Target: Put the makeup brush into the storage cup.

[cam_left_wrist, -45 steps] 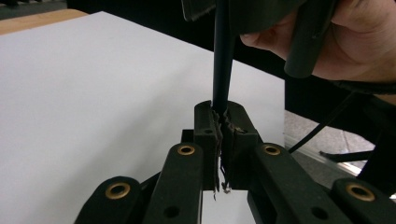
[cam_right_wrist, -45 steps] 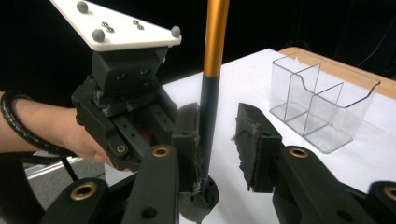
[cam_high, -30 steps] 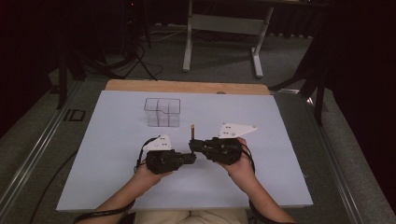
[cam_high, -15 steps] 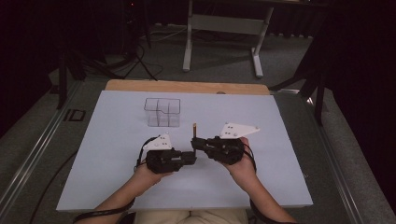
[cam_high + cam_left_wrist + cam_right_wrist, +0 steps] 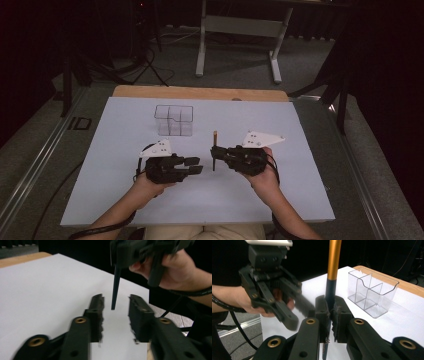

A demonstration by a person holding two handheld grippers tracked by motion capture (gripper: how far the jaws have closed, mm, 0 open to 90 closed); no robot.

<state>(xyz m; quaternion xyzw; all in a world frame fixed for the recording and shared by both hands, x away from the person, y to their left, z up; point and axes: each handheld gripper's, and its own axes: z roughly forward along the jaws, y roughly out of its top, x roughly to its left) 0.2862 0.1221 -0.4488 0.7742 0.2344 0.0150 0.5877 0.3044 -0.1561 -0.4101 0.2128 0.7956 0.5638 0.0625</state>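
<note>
Held at seven o'clock on the white table sheet [image 5: 115, 165], the left gripper [image 5: 196, 165] is seen with its black jaws parted; they have just been opening, and nothing is pinched between them. Toward eleven o'clock from it, the clear plastic three-compartment box [image 5: 173, 120] stands upright, well apart from both hands. At three o'clock of the left gripper, a slim pencil with a dark lower half and an orange upper half [image 5: 214, 150] is held upright, its orange end at twelve o'clock. It is clamped by the pressed-together jaws of the right gripper [image 5: 218, 152], held at five o'clock on the sheet.
</note>
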